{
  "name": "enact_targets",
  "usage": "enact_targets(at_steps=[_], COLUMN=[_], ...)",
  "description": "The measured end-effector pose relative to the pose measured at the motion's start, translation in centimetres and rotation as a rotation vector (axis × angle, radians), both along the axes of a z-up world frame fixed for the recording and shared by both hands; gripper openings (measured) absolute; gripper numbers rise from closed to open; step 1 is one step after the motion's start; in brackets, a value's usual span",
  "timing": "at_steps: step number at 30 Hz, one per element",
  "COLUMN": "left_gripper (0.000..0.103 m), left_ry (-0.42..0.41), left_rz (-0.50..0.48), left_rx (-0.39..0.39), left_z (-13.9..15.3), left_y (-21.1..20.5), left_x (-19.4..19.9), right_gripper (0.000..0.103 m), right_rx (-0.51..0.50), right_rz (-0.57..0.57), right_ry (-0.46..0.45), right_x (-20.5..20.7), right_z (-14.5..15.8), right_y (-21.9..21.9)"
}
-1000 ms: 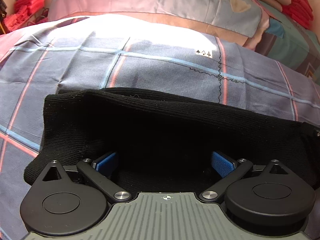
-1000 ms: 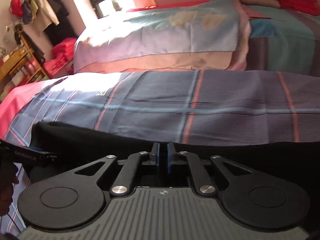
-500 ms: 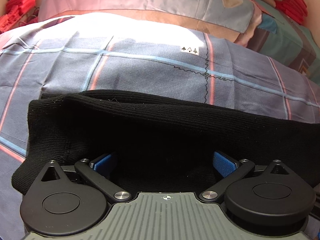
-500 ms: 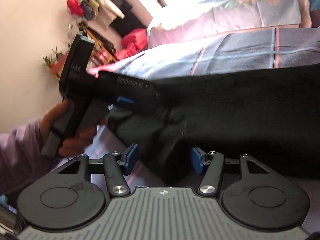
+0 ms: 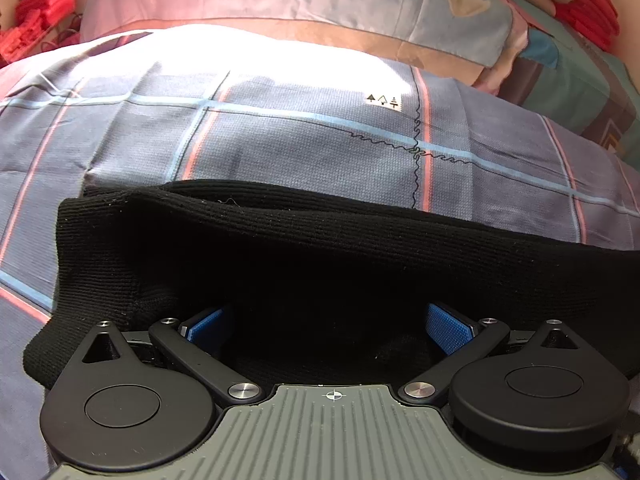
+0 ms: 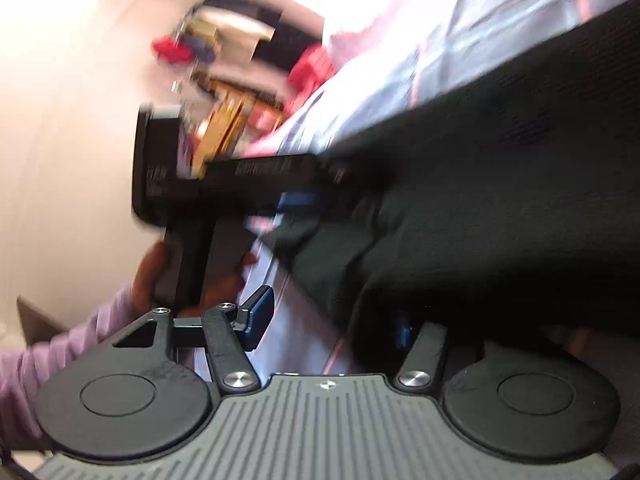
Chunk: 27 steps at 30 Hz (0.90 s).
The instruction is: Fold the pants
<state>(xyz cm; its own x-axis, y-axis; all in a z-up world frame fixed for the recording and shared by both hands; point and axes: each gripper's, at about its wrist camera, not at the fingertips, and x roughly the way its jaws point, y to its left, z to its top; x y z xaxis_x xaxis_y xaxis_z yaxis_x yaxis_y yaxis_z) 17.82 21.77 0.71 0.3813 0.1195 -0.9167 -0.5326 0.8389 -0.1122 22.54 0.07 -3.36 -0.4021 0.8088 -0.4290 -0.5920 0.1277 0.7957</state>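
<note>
The right gripper [image 6: 328, 320], pinched shut a second ago, now stands with its jaws apart at the black knit pants' [image 5: 320, 264] near edge, no pad pressing cloth, and has swung towards 9 o'clock to face the left gripper [image 5: 326, 326]. The left one has not moved: jaws wide, cloth bunched between them, ungripped. I judge one fold laid and a fresh grasp being sought. The pants lie across a plaid bedsheet [image 5: 280, 148]; pillows [image 5: 360, 0] at 12 o'clock, red clothes [image 5: 36, 16] at 10.

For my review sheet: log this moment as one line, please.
stage: fold underway | black pants on plaid bedspread | left gripper open over pants | right gripper open at pants edge
</note>
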Motion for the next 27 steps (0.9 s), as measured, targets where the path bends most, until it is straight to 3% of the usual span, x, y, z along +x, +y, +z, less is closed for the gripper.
enact_targets(at_steps=[1, 5, 8, 10, 11, 14, 17, 19, 23, 24, 25, 27], left_gripper=[0.103, 0.103, 0.103, 0.103, 0.103, 0.103, 0.103, 0.103, 0.103, 0.103, 0.103, 0.103], left_ry=[-0.001, -0.009, -0.013, -0.009, -0.007, -0.007, -0.002, -0.003, 0.001, 0.003, 0.006, 0.014], left_rz=[-0.001, 0.005, 0.010, 0.012, 0.014, 0.014, 0.005, 0.006, 0.008, 0.007, 0.007, 0.007], left_rx=[0.001, 0.006, 0.016, 0.023, 0.024, 0.022, 0.027, 0.030, 0.039, 0.041, 0.044, 0.048], left_z=[0.0, -0.1, -0.1, -0.1, -0.1, -0.1, -0.2, -0.2, -0.3, -0.2, -0.3, -0.3], left_y=[0.0, 0.0, -0.2, -0.3, -0.4, -0.3, -0.4, -0.4, -0.5, -0.5, -0.6, -0.7], left_x=[0.0, -0.1, -0.2, -0.1, -0.1, -0.1, -0.1, -0.1, 0.0, 0.0, 0.1, 0.2], right_gripper=[0.062, 0.068, 0.073, 0.077, 0.073, 0.021, 0.022, 0.022, 0.016, 0.009, 0.011, 0.005], right_rx=[-0.024, -0.016, 0.063, 0.040, -0.008, -0.056, -0.057, -0.052, -0.040, -0.031, -0.050, -0.093], right_rz=[-0.002, -0.130, -0.359, -0.472, -0.504, -0.580, -0.726, -0.824, -1.035, -1.079, -1.147, -1.296], right_ry=[-0.093, -0.224, -0.207, -0.156, -0.164, -0.145, -0.215, -0.207, -0.169, -0.161, -0.162, -0.176], right_x=[-0.6, -0.1, 1.7, 3.8, 4.7, 7.8, 10.8, 13.2, 17.2, 18.1, 18.8, 20.1], right_z=[0.9, 4.4, 5.1, 3.6, 2.8, 1.4, 2.1, 2.2, 1.7, 1.6, 1.7, 1.9], right_y=[-0.4, -4.0, -6.6, -7.5, -7.6, -10.4, -15.7, -19.7, -27.2, -28.7, -30.0, -33.3])
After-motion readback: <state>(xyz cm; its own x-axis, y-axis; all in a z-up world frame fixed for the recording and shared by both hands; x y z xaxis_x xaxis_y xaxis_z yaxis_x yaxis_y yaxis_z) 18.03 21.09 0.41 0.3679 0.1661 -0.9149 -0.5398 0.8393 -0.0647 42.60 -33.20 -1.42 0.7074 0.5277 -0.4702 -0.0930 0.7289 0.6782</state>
